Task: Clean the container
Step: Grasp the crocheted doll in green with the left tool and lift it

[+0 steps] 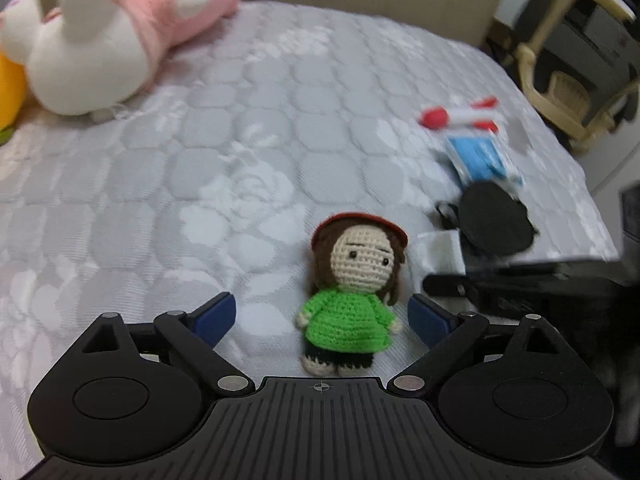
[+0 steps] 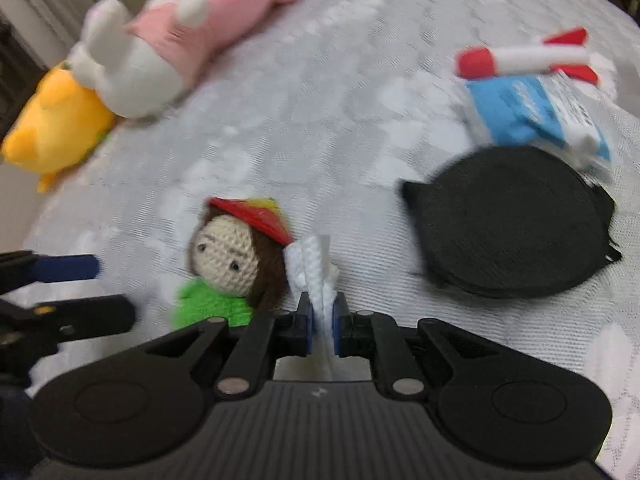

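A crocheted doll (image 1: 352,260) with a green jumper and red hat lies face up on the quilted bed cover (image 1: 200,160). My left gripper (image 1: 320,304) is open, its blue pads (image 1: 214,318) standing wide on either side of the doll without touching it. My right gripper (image 2: 322,312) is shut on a folded white wipe (image 2: 316,272), just right of the doll (image 2: 224,256). A flat round black container (image 2: 508,232) lies ahead to the right, also seen in the left wrist view as the black container (image 1: 496,220) beyond the wipe (image 1: 440,252).
A blue tissue pack (image 2: 532,112) and a red-and-white toy rocket (image 2: 524,56) lie behind the black container. A pink-and-white plush (image 1: 100,40) and a yellow plush (image 2: 52,128) rest at the far left. A beige chair (image 1: 572,60) stands past the bed's right edge.
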`<state>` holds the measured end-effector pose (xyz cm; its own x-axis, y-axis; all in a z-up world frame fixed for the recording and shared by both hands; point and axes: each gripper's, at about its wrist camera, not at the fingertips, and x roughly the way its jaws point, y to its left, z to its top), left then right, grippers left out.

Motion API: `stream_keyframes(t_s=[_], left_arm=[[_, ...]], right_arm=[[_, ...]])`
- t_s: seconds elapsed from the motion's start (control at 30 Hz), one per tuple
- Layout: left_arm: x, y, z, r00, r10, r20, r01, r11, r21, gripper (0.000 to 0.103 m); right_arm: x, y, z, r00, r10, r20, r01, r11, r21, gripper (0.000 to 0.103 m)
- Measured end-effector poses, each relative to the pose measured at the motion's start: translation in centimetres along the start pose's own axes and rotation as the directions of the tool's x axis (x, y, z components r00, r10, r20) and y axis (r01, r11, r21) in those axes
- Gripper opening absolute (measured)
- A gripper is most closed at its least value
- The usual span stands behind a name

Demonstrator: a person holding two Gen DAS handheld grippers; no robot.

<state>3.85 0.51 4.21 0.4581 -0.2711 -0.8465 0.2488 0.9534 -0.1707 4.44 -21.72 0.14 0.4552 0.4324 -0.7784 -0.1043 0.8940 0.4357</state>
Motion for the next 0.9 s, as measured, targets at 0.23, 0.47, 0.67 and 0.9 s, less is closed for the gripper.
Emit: stream_keyframes(t_s=[0.23, 0.47, 0.67, 0.9], left_arm=[[0.1, 4.4, 0.6, 0.999, 0.046, -0.001, -0.046, 0.984, -0.174, 0.098], [0.8, 3.5, 0.7, 1.000, 0.015, -0.025, -0.018, 0.993, -0.120, 0.098], [2.4, 1.8, 0.2, 0.997, 0.021, -0.080, -0.024, 0.999, -0.035, 0.099], [8.4, -0.2, -0.5, 0.970, -0.013, -0.244, 0.025, 0.999, 0.044, 0.100]], right_arm=[[1.9, 4.8, -0.4, 0.990, 0.135, -0.035, -0.137, 0.989, -0.058, 0.011], [2.2, 0.5, -0.6, 0.994, 0.001, -0.105, -0.001, 1.000, -0.001, 0.012], [0.4, -3.0, 0.6, 0.992, -0.094, -0.090, 0.098, 0.994, 0.042, 0.012], [-1.9, -3.0, 2.5, 0.996, -0.044, 0.078, 0.044, 0.999, 0.007, 0.012]])
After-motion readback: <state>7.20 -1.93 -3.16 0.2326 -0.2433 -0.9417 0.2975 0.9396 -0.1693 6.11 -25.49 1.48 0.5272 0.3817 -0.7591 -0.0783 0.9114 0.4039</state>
